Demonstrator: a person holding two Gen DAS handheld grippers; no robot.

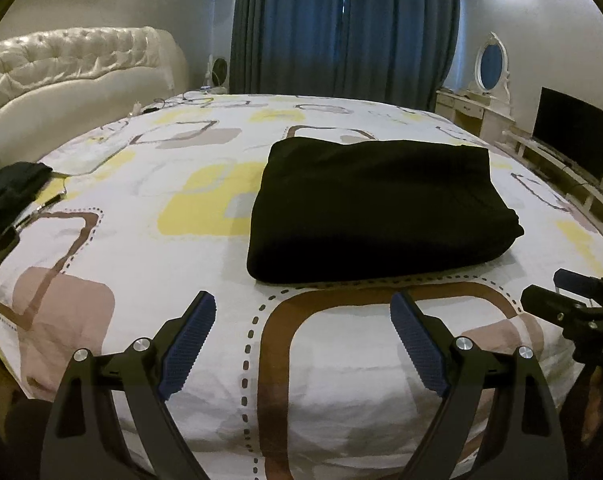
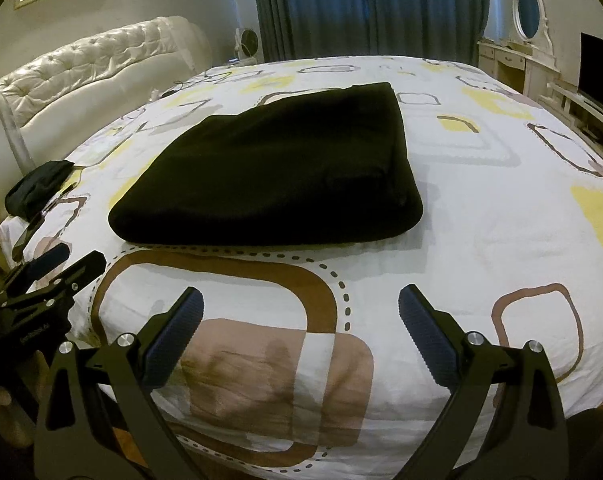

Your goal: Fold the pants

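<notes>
Black pants (image 1: 377,208) lie on a bed (image 1: 341,380) as a thick, compact rectangle of stacked layers, with a rounded fold along the edge nearest the cameras. No legs or waistband trail loose, so the folding looks finished or nearly so; at most a final tidy or press seems left. The bundle rests around the middle of the patterned white, yellow and brown bedcover, nothing touching it.

On the near side of the pants, both tools hang over the bed's front edge, apart from the cloth. The left hand-held gripper (image 1: 303,344) sits toward the bundle's near left corner, its blue ribbed pads spread wide with only bedcover between them. The right hand-held gripper (image 2: 299,340) sits toward the near right corner, likewise spread wide and empty.

Left of the pants, by the bed's edge, lies a small dark crumpled cloth (image 1: 13,192). Beyond the pants hang blue curtains (image 1: 341,28); left of them, a cream tufted headboard (image 1: 73,68); right, a dark television (image 1: 573,132).
</notes>
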